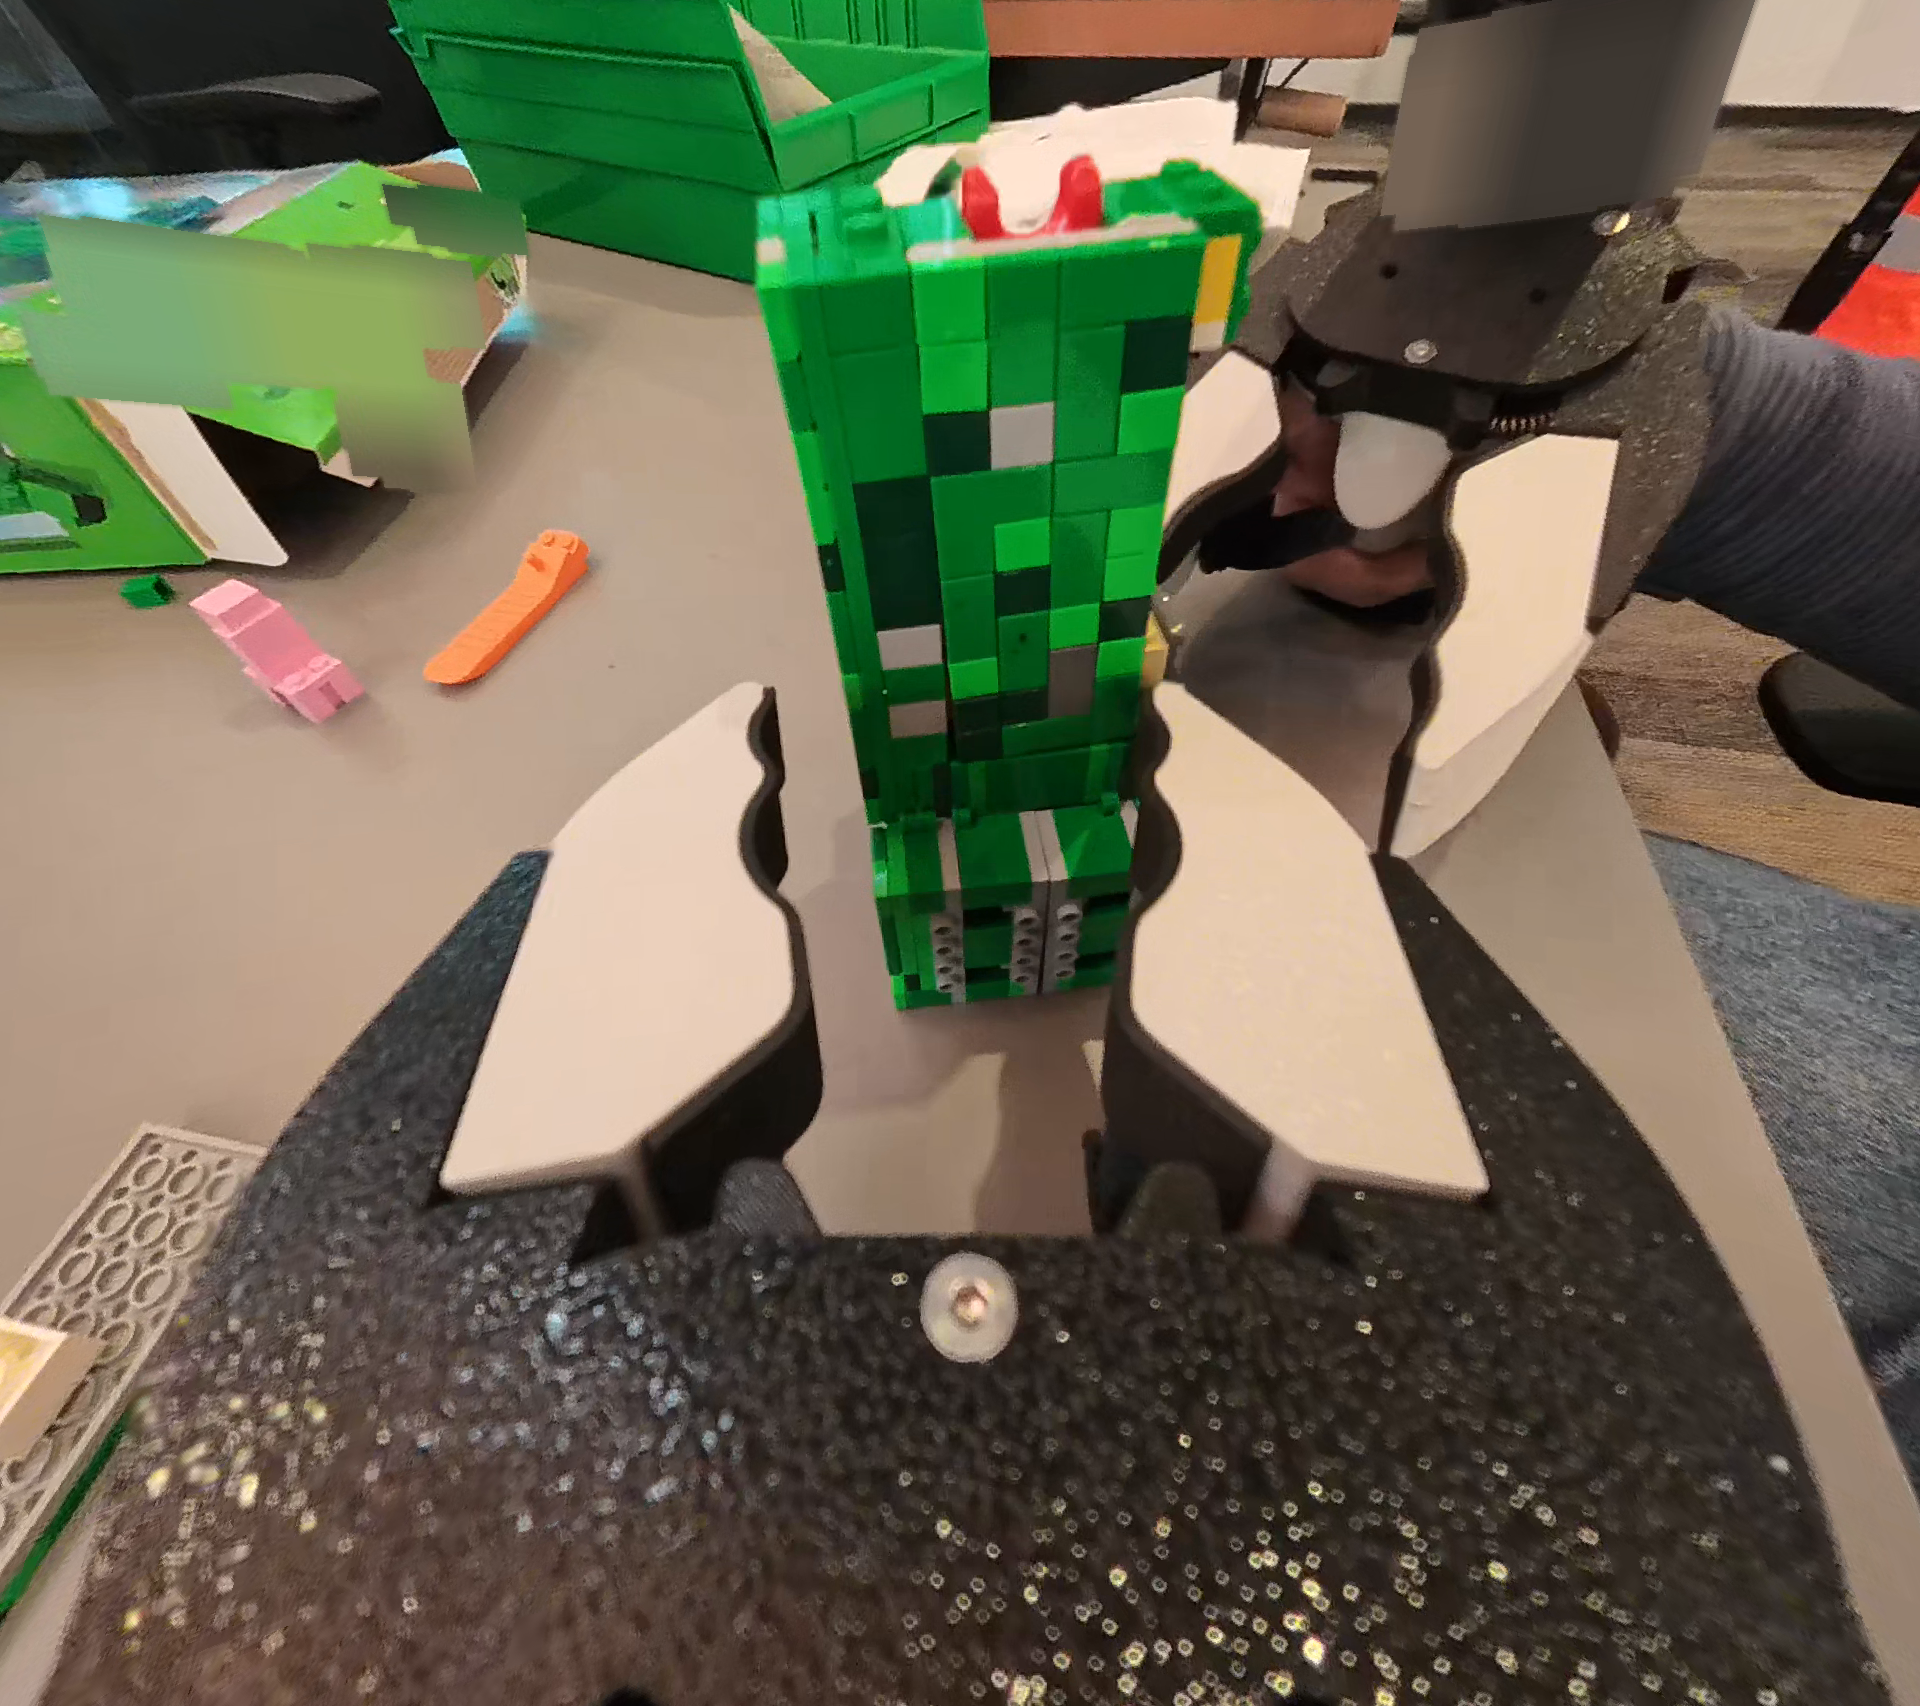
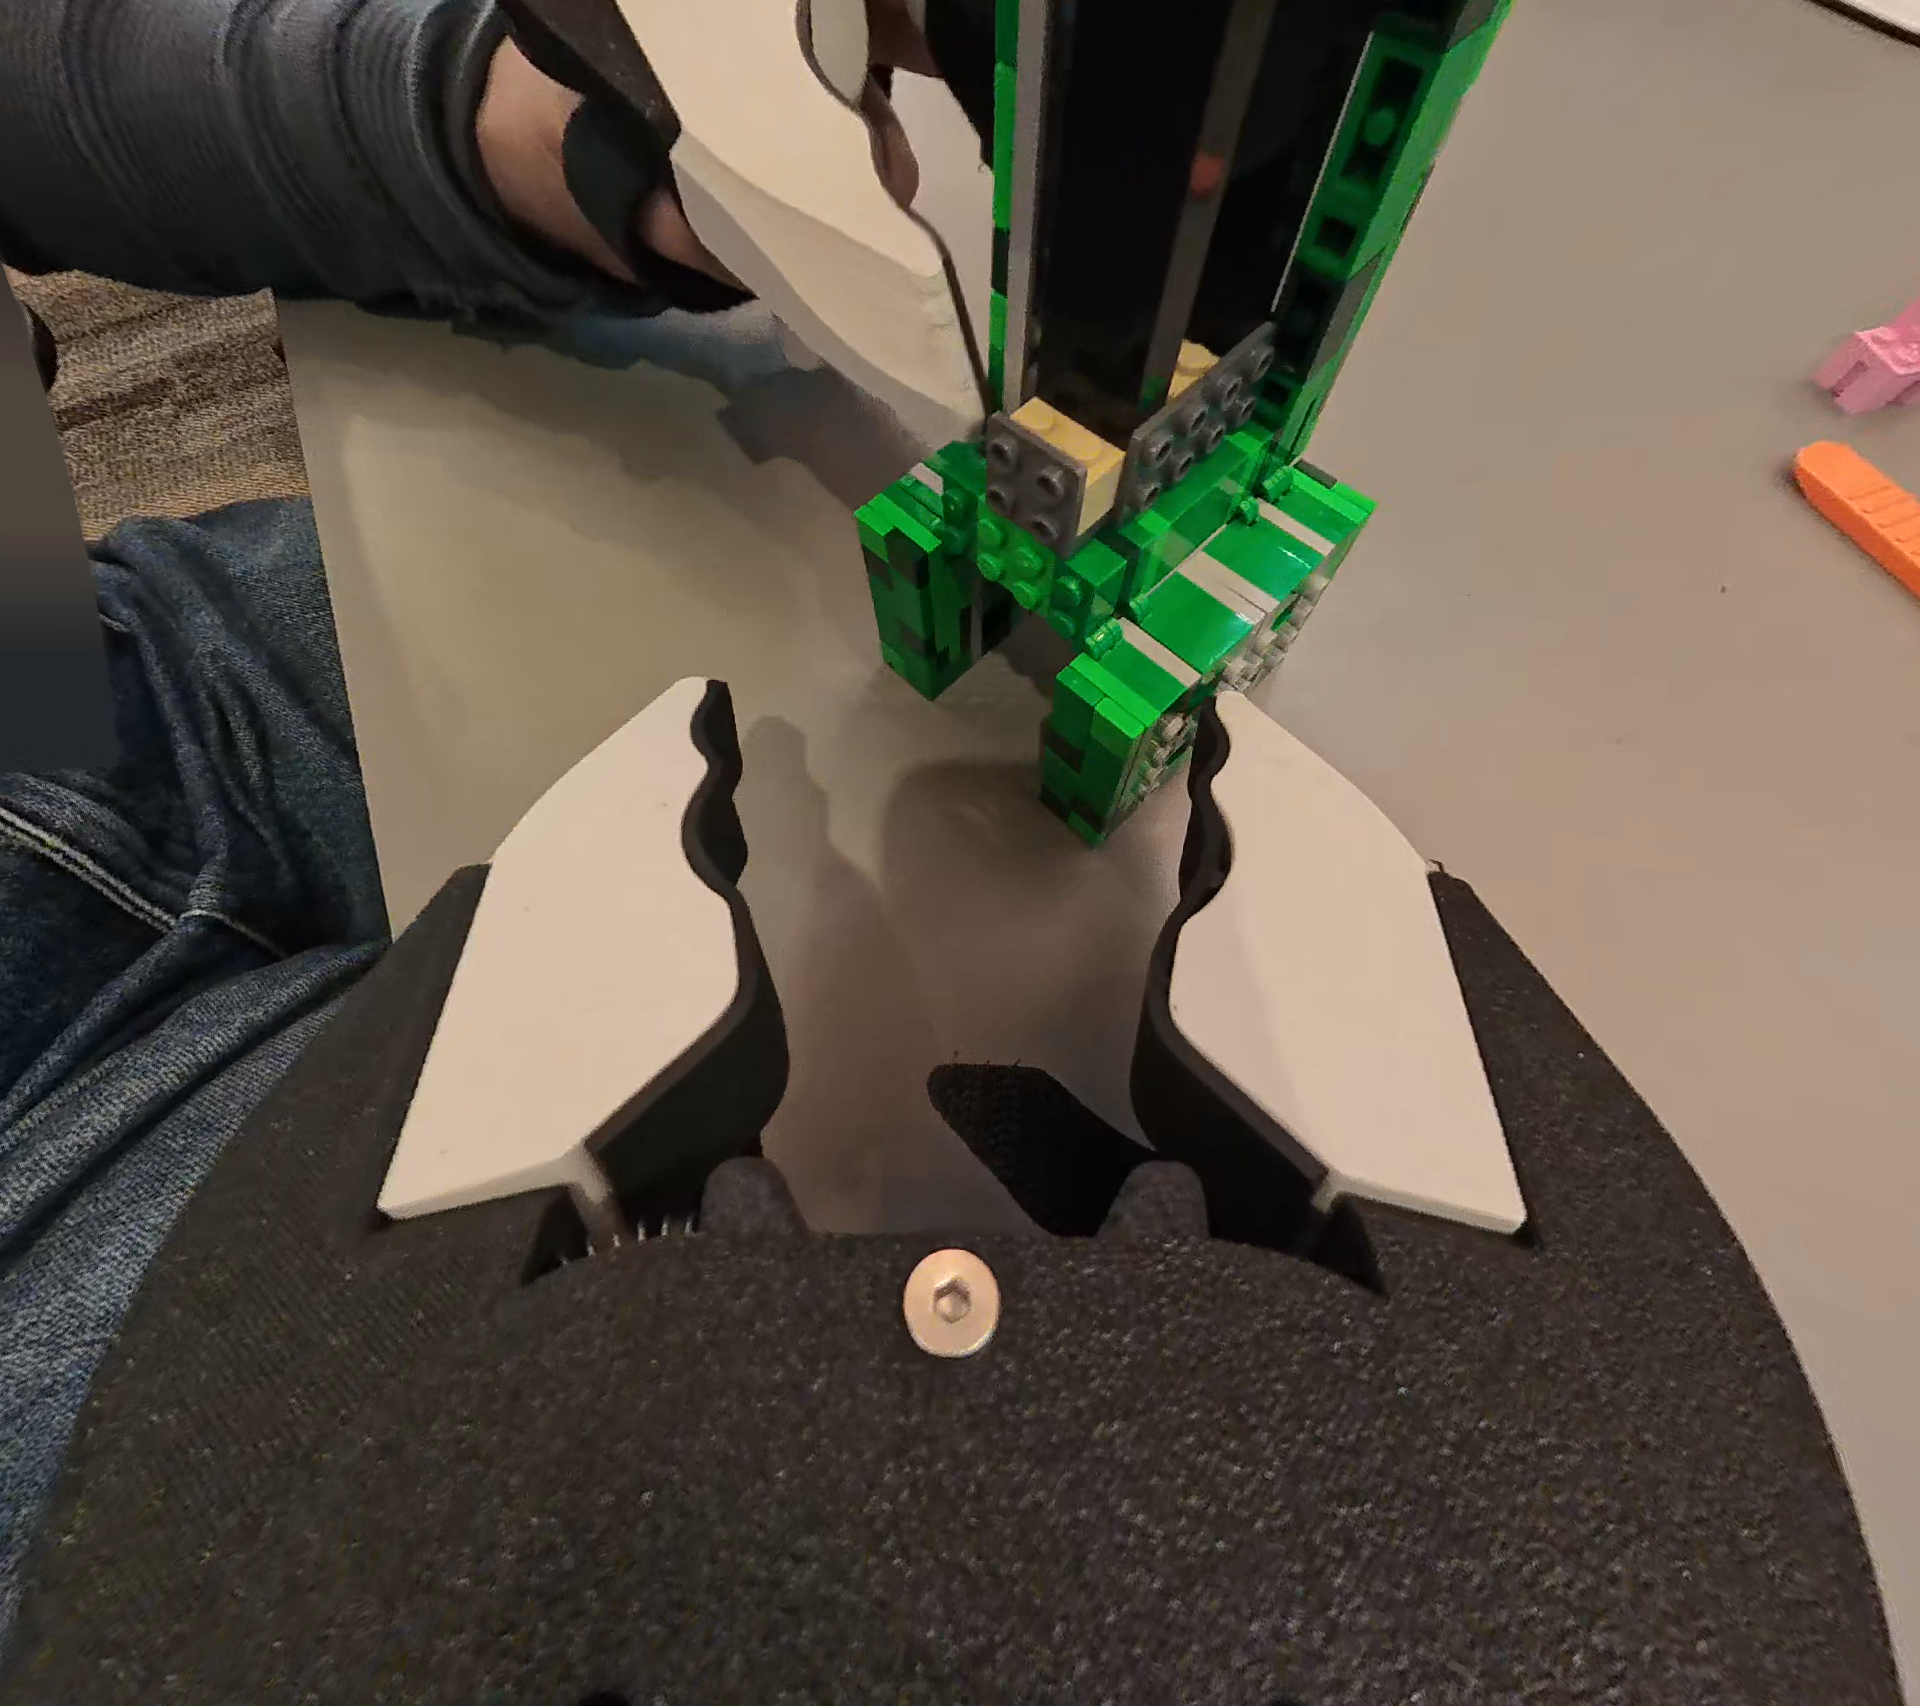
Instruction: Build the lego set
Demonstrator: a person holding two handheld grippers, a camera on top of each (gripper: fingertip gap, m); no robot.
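1. Landmark: green brick tower (image 1: 997, 513), standing upright on the grey table (image 1: 312, 877), long axis vertical. It rests on short green feet (image 2: 1122, 721); a red piece (image 1: 1029, 202) sits at its top.
2. Left of the tower, well apart: a torn green box (image 1: 208, 368), a pink brick animal (image 1: 275, 648) and an orange wedge tool (image 1: 509, 607), both lying flat. Behind the tower to the left: stacked green bins (image 1: 675, 67).
3. Left gripper (image 1: 961, 721): jaws spread, the tower's lower body standing between the two fingers. The left finger (image 1: 665, 908) shows a clear strip of table between pad and bricks. The right finger (image 1: 1247, 908) lies just beside the tower's edge; contact cannot be told. Not a pinch.
4. Right of the tower: right gripper (image 2: 961, 721), jaws spread wide and bare, aimed at the tower's open back. Its right fingertip (image 2: 1247, 752) is just beside the near foot; its left finger is well clear.
5. Key relation: the tower stands straight ahead of the left gripper, across its closing line. The left gripper is the nearer and brackets the body; the right sits low, by the feet.
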